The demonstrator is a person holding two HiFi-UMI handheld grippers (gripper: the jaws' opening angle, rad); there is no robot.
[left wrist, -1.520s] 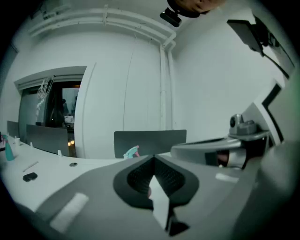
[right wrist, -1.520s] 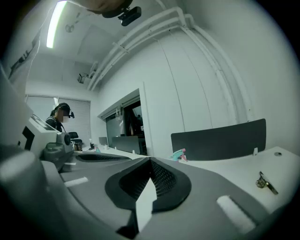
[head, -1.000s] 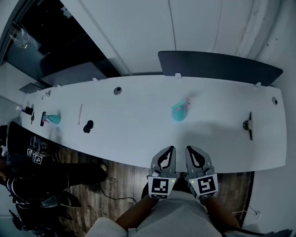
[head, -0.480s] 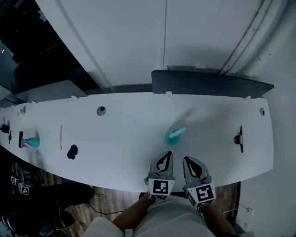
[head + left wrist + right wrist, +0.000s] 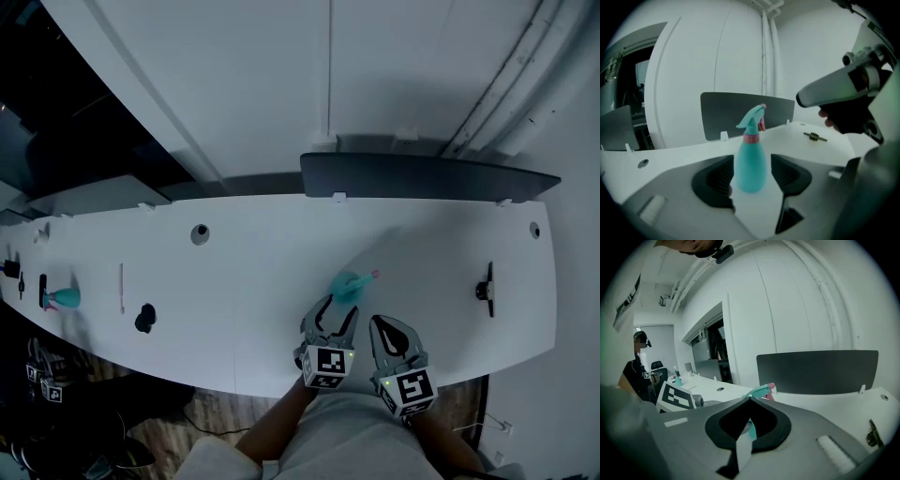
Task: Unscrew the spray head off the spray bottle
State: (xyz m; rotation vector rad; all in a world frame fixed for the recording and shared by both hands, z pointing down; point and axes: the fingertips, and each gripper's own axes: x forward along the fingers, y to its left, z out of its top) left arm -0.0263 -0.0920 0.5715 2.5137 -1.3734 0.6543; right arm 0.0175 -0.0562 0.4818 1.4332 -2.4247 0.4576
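Note:
A teal spray bottle point(image 5: 349, 286) with a teal head and pink collar stands upright on the white table point(image 5: 253, 272). My left gripper point(image 5: 336, 314) is right in front of it. In the left gripper view the spray bottle point(image 5: 751, 161) stands between the two dark pads point(image 5: 717, 180), with a gap on each side. Those jaws have just been opening and do not press on it. My right gripper point(image 5: 382, 326) is beside the left one, a little right of the bottle and shut on nothing. Over its closed tips point(image 5: 750, 401) only the spray head point(image 5: 761, 391) shows.
A dark divider panel point(image 5: 422, 175) stands along the table's far edge. A small black fitting point(image 5: 484, 290) lies at the right, with a black object point(image 5: 144, 318) and a second teal bottle point(image 5: 64, 298) far left. A person point(image 5: 640, 366) stands at the far end.
Both grippers have moved forward from the table's near edge toward the bottle. The left gripper's jaws have gone from shut to open, with the bottle now between them.

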